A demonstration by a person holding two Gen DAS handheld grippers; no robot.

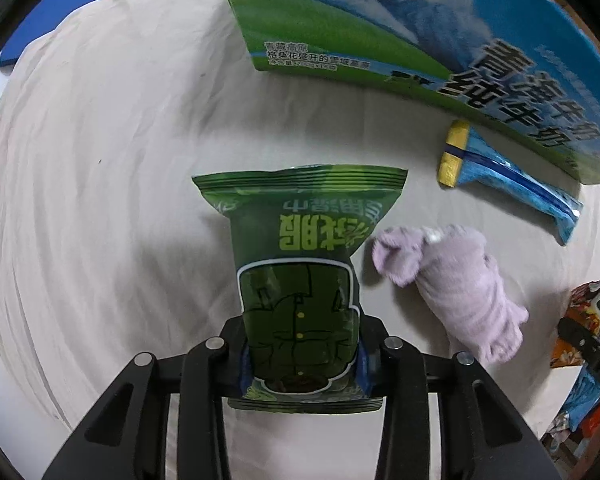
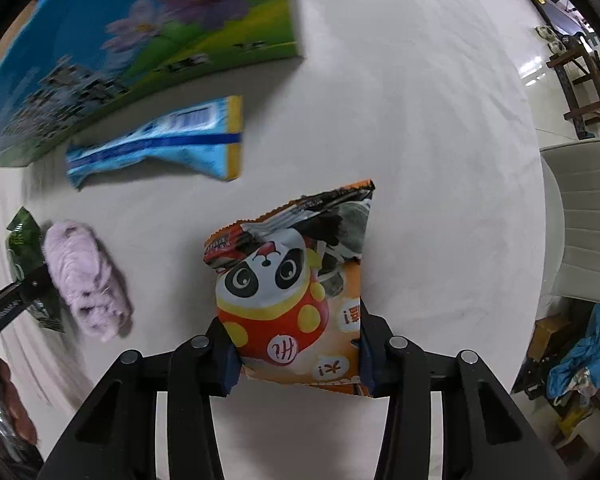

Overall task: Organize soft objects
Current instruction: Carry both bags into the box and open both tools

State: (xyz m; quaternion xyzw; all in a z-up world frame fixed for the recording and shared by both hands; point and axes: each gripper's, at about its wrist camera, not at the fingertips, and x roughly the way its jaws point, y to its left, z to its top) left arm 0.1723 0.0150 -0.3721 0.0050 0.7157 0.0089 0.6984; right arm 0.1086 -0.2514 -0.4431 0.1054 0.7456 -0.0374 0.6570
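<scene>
My left gripper is shut on a green snack bag and holds it above the white cloth. My right gripper is shut on an orange panda snack bag. A lilac fluffy sock lies on the cloth to the right of the green bag; it also shows in the right wrist view. A blue and yellow packet lies beside the milk carton box; both show in the right wrist view, the packet and the box.
A white cloth covers the table. A blue board lies at the far left. A white chair and clutter on the floor stand past the table's right edge.
</scene>
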